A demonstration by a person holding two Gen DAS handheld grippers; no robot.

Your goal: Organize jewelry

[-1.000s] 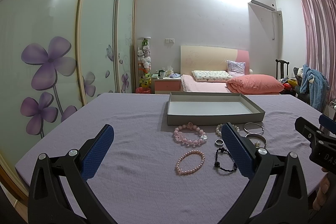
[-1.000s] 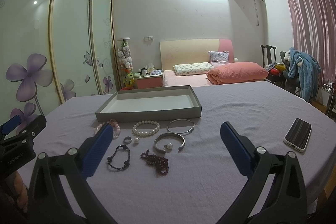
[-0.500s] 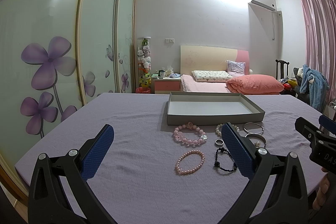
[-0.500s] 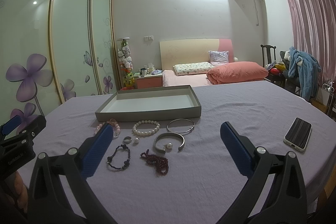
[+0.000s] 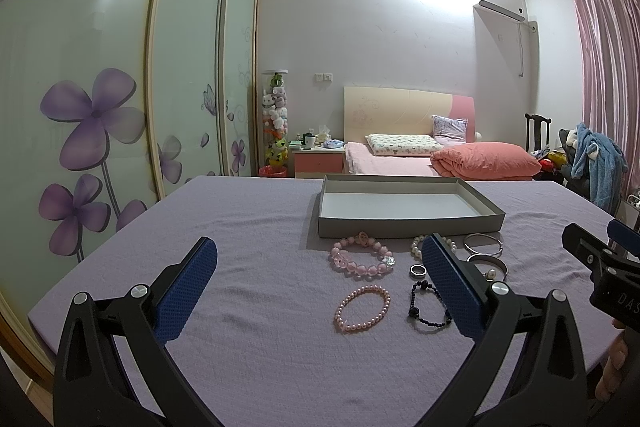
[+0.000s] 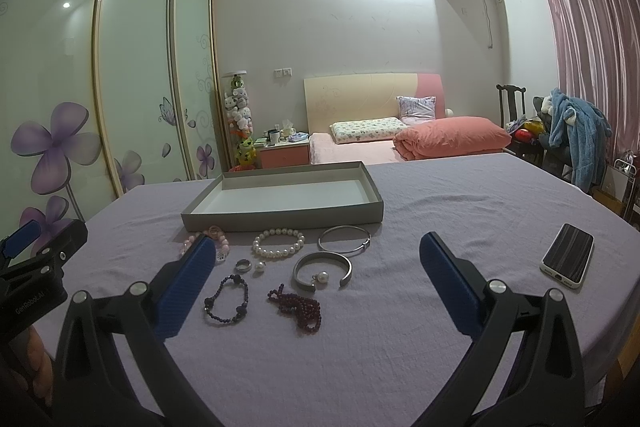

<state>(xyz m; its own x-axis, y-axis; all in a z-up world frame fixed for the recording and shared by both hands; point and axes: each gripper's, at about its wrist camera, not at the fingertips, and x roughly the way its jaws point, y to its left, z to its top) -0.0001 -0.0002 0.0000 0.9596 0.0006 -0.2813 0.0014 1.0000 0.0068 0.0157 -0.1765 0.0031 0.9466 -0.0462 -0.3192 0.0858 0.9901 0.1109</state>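
Both grippers hovering above the near edge of the worktop (image 6: 460, 195), which is wearing a lilac cloth. Left gripper (image 5: 320, 277) fingers spread wide, holding nothing; right gripper (image 6: 316, 273) fingers spread wide too, holding nothing.

Jewelry lying loose on the cloth in front of the shallow grey tray (image 6: 280, 217), none of it sitting in the tray. Nearest the tray: chunky pink bead bracelet (image 5: 360, 259), white pearl bracelet (image 6: 278, 244), thin silver bangle (image 6: 344, 238). Closer row: small silver ring (image 6: 243, 265) with a loose pearl (image 6: 260, 266) just beside it, open silver cuff (image 6: 322, 269) with a pearl stud (image 6: 322, 278) lying in its gap. Nearest the grippers: small pink pearl bracelet (image 5: 362, 308), black bead bracelet (image 6: 227, 301), dark red bead strand (image 6: 298, 309) lying bunched up.

Phone (image 6: 568, 255) lying face up near the right edge of the worktop, well apart from the jewelry.

In the left wrist view the right gripper's body is showing at the right edge with a fingertip under it. In the right wrist view the left gripper's body is showing at the left edge.
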